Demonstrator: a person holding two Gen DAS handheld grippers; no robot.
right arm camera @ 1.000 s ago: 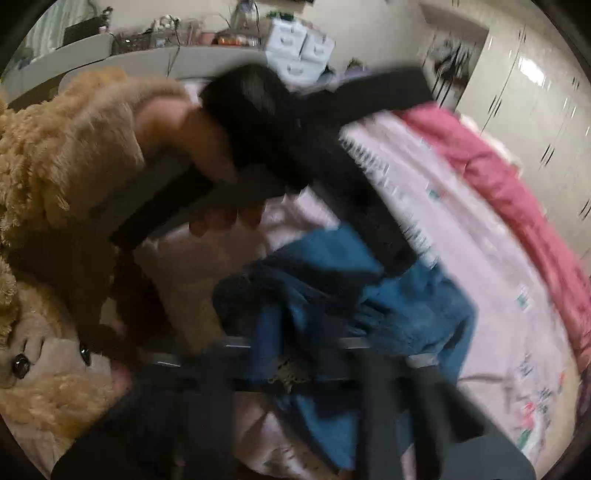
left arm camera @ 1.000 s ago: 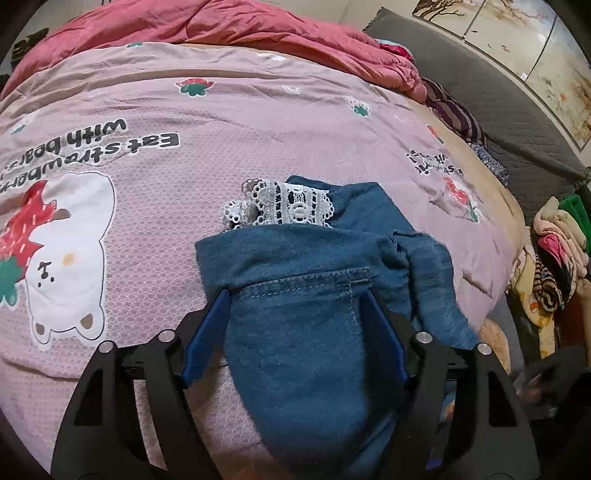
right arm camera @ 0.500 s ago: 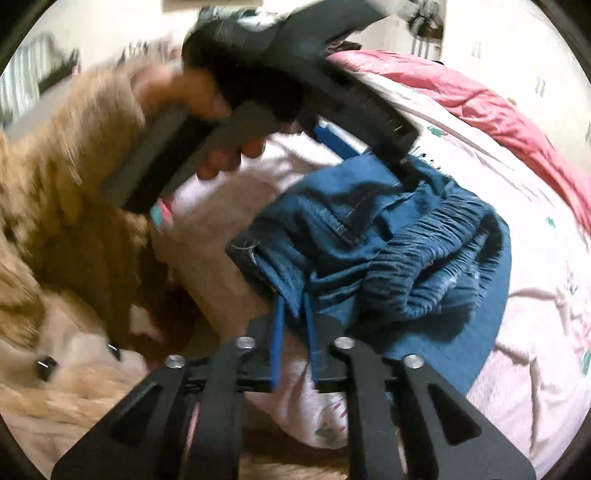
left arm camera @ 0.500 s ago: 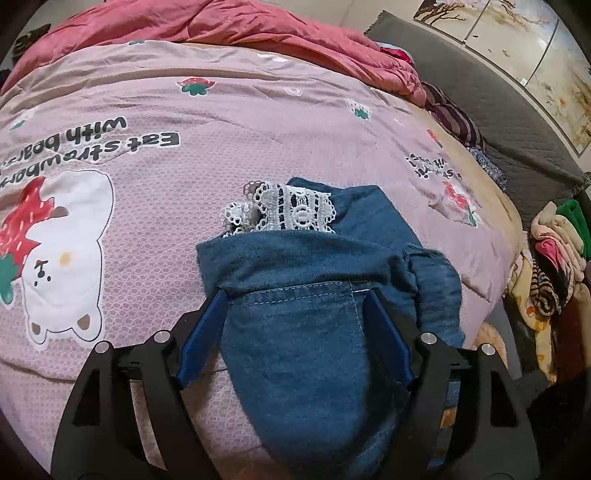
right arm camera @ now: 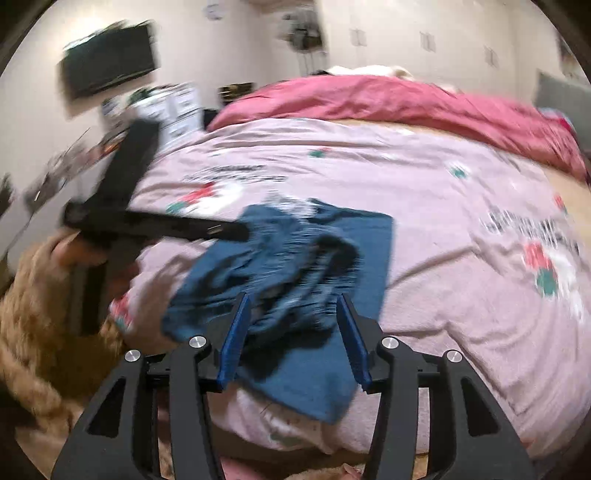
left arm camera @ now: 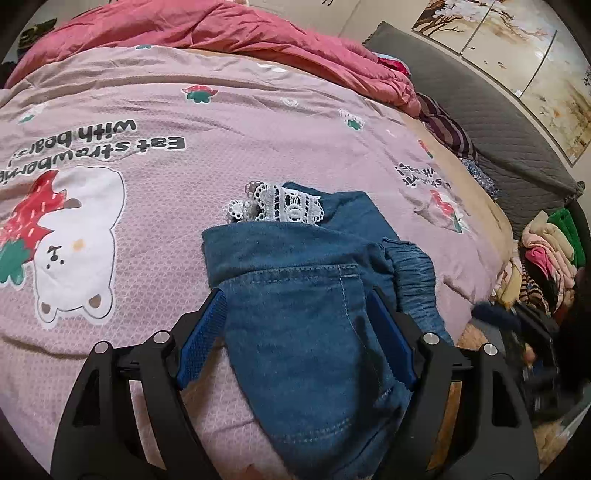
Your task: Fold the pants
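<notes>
Left wrist view
Pants: blue denim pants (left arm camera: 306, 317), folded into a bundle on the pink printed bedspread (left arm camera: 258, 122); long axis runs from the camera away toward the crimson quilt (left arm camera: 221, 29).
Far end: white lace trim (left arm camera: 280, 206) pokes out from under the denim fold, on the side facing the quilt.
Waistband: gathered elastic part (left arm camera: 413, 273) lies on the right edge of the bundle.
Left gripper (left arm camera: 295, 325): blue-padded fingers (left arm camera: 201, 332) spread wide on either side of the denim; whether the pads press the cloth cannot be told.
Surroundings: grey quilted headboard (left arm camera: 480, 122) right of the bedspread; pile of mixed clothes (left arm camera: 546, 251) beyond the bed's right edge.
Cut off: near end of the pants runs under the gripper frame and out of view.

Right wrist view
Pants: same denim bundle (right arm camera: 295, 280), blurred by motion, on the bedspread (right arm camera: 443, 221) near its lower edge; flat layer underneath, rumpled layer on top.
Right gripper (right arm camera: 291, 332): released, fingers apart with the rumpled denim between them; contact not clear.
Left gripper: black body (right arm camera: 147, 221) reaches in to the pants' left edge, held by a hand (right arm camera: 70, 251).
Surroundings: tan plush toy (right arm camera: 33, 332) left of the pants; dark wall screen (right arm camera: 107, 62) beyond.
Hard to make out: lace trim and seams, lost in blur.
</notes>
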